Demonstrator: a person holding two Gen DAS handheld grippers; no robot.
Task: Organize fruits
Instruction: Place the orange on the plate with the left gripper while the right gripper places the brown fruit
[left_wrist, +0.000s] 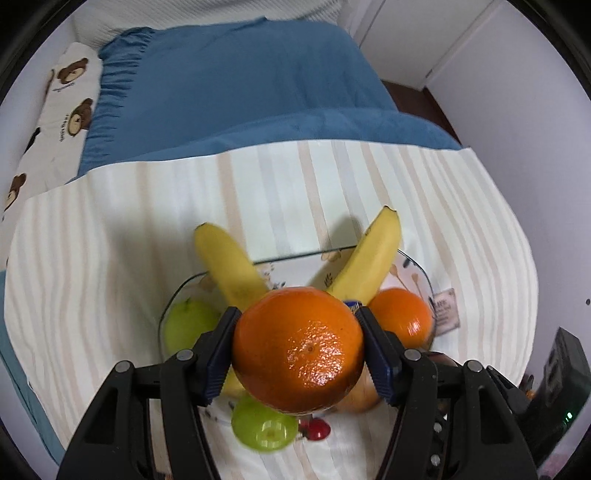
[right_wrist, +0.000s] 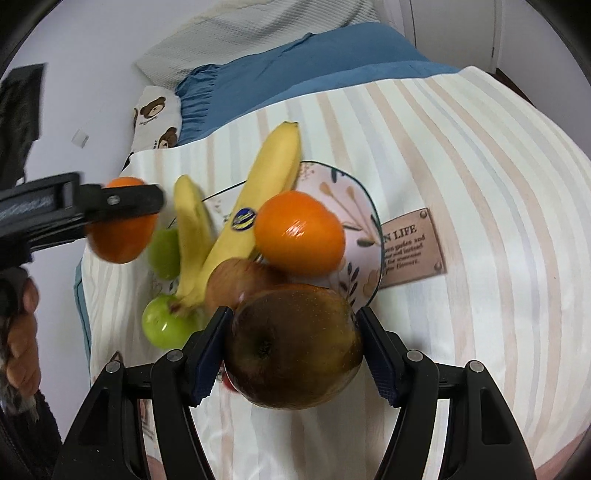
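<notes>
My left gripper (left_wrist: 297, 347) is shut on an orange (left_wrist: 297, 349) and holds it above the patterned plate (left_wrist: 295, 267); it also shows in the right wrist view (right_wrist: 122, 221), at the plate's left. My right gripper (right_wrist: 293, 347) is shut on a brownish-red apple (right_wrist: 293, 347) at the plate's near edge. On the plate (right_wrist: 354, 195) lie two joined bananas (right_wrist: 255, 199), a second orange (right_wrist: 299, 232), a red apple (right_wrist: 240, 280) and a green apple (right_wrist: 164, 253). Another green apple (right_wrist: 164, 323) sits at the near left rim.
The plate stands on a striped cloth (right_wrist: 461, 184) with a brown label (right_wrist: 410, 247), over a blue blanket (left_wrist: 240, 85). A bear-print pillow (left_wrist: 62, 110) lies at the far left. A small red item (left_wrist: 314, 428) lies under the held orange.
</notes>
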